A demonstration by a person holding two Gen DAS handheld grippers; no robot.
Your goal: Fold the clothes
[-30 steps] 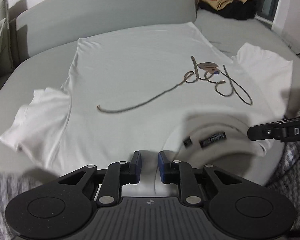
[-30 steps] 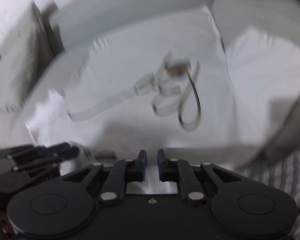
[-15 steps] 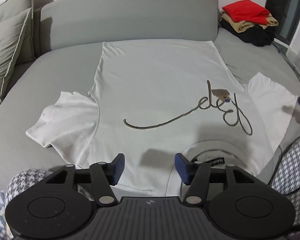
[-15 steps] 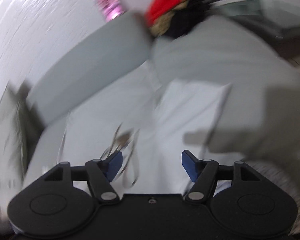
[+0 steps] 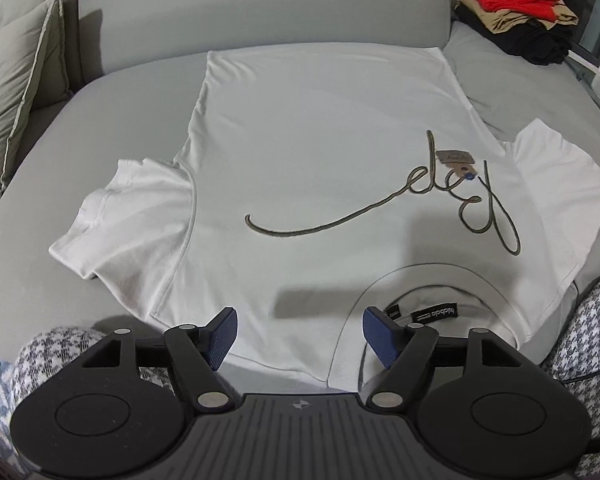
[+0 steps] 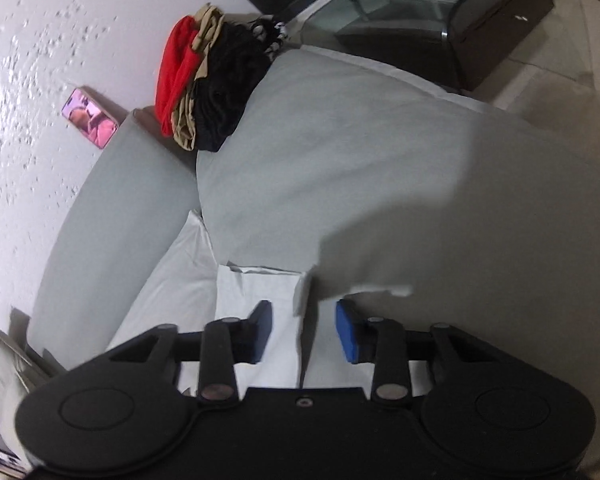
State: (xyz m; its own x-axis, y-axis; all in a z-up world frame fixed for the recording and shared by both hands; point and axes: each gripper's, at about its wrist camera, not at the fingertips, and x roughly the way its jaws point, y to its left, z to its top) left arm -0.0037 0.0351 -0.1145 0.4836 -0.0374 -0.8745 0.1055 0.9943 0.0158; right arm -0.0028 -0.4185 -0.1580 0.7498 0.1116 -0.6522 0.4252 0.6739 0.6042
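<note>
The white T-shirt (image 5: pixel 320 152) lies spread flat on the grey sofa (image 5: pixel 260 12), collar nearest the camera, and the left gripper (image 5: pixel 298 336) hovers over its near shoulder with jaws spreading apart and nothing pinched. The right gripper (image 6: pixel 304 328) is closing around the edge of the right sleeve (image 6: pixel 260 292), the cloth between its pads (image 6: pixel 346 332) but not yet pressed. If it bites only one thin layer near the hem, the sleeve could slip free or drag the body askew, wrinkling the fold.
</note>
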